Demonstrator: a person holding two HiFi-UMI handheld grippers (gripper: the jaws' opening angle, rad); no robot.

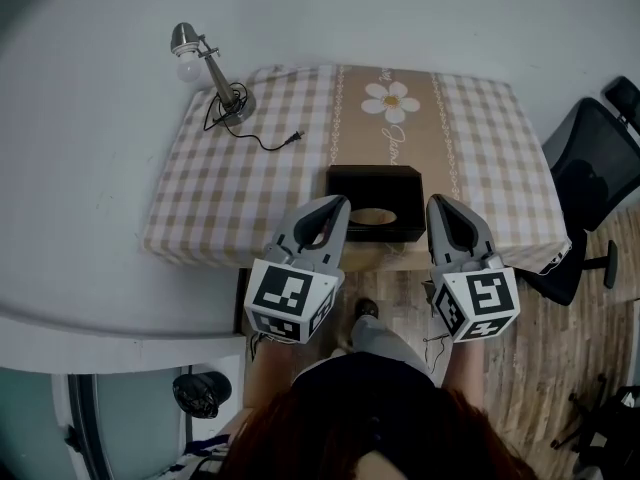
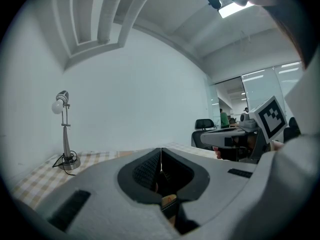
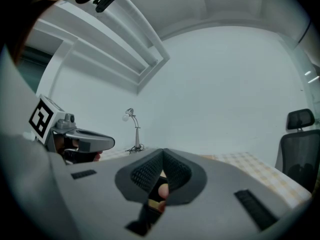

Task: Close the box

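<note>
- Box [image 1: 374,186], black, sits at the near edge of the checked worktop [image 1: 230,208], between the two claws.
- Left claw [image 1: 338,204] is closed with its tips meeting and holds nothing (just left of the box).
- Right claw [image 1: 436,202] is likewise closed and empty.
- Lid possibly not fully down.
- Lamp [image 1: 205,63] stands at the far left corner.

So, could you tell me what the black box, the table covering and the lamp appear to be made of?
Box: probably matte black cardboard or plastic; flat, no shine.
Table covering: cloth, checked pattern, edges draping.
Lamp: likely metal, silvery sheen on shade and stem.
</note>
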